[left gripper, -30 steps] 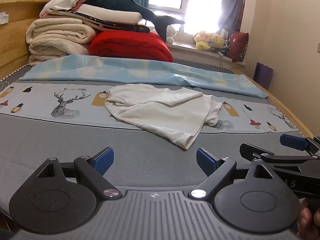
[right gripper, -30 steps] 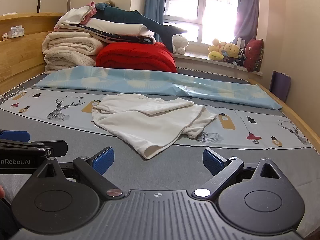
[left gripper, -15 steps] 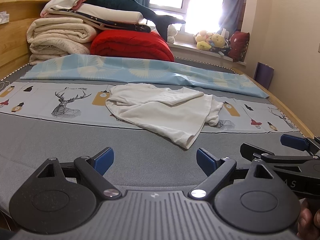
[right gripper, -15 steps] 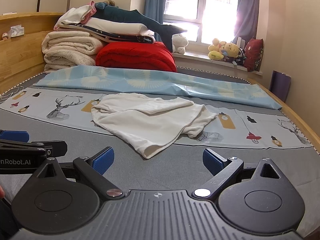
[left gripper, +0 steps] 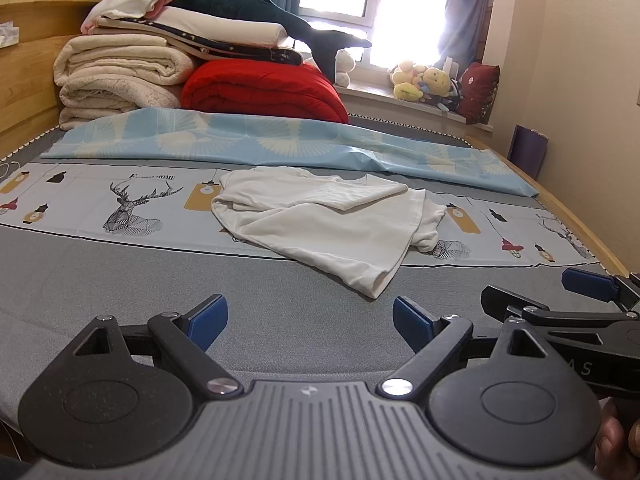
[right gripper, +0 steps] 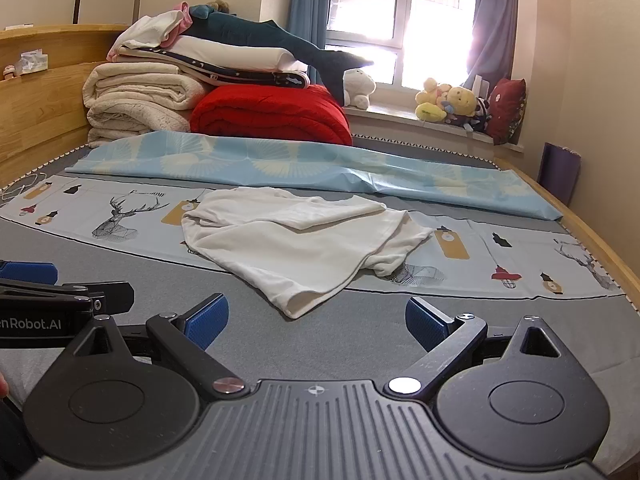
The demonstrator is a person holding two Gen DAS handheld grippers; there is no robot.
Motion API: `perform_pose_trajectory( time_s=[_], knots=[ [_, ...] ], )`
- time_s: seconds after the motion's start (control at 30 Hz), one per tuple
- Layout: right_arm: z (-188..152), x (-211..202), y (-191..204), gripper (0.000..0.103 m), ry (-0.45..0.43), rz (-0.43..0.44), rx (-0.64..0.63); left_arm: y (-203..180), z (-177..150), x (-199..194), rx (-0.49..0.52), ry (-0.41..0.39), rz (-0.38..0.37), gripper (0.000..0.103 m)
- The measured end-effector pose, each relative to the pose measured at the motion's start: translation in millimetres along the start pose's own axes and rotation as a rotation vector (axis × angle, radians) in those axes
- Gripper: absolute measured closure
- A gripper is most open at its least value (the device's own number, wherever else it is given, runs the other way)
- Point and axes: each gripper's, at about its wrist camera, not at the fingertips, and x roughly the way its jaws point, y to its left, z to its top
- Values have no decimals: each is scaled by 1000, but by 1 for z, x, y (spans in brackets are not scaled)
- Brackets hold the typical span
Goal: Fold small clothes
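- The white shirt (left gripper: pixel 328 224) lies crumpled ahead of both my tools, its nearest corner just beyond my fingertips, one flap doubled over the top.
- My left gripper (left gripper: pixel 310 318) is spread wide and holds nothing; the right gripper (right gripper: pixel 316 318), beside it, is equally wide and empty.
- The shirt rests half on the printed sheet (left gripper: pixel 120 204), half on the grey mattress (left gripper: pixel 120 280).
- Risk: pinching the near corner could catch both layers, or the sheet beneath, dragging everything askew.
- The folded blankets (right gripper: pixel 136 100) sit well beyond, out of the way.
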Motion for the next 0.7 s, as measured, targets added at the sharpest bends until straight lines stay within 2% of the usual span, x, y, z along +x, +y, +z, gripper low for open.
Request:
perform_pose_trajectory(
  time_s=[0.1,0.23,0.37,0.43,0.5,0.6,0.7],
  knots=[
    [0,1,-1,8,2,-1,-2,-1,-1,-1,11,-4,-3,10],
    [2,-2,-2,14,-14,2,-15,-4,-3,0,35,-9,8,10],
    [11,-5,-13,20,-46,0,26,-6,-4,2,48,-16,26,10],
    [20,-5,-23,24,-63,-18,25,-8,-5,5,60,-13,27,16],
    [30,-3,-37,24,-96,-22,31,-11,-6,9,87,-7,33,27],
    [31,7,-59,25,-100,-32,74,-15,-7,16,108,8,34,36],
    [23,23,-79,41,-16,-55,165,-17,-6,25,116,19,31,47]
  ],
)
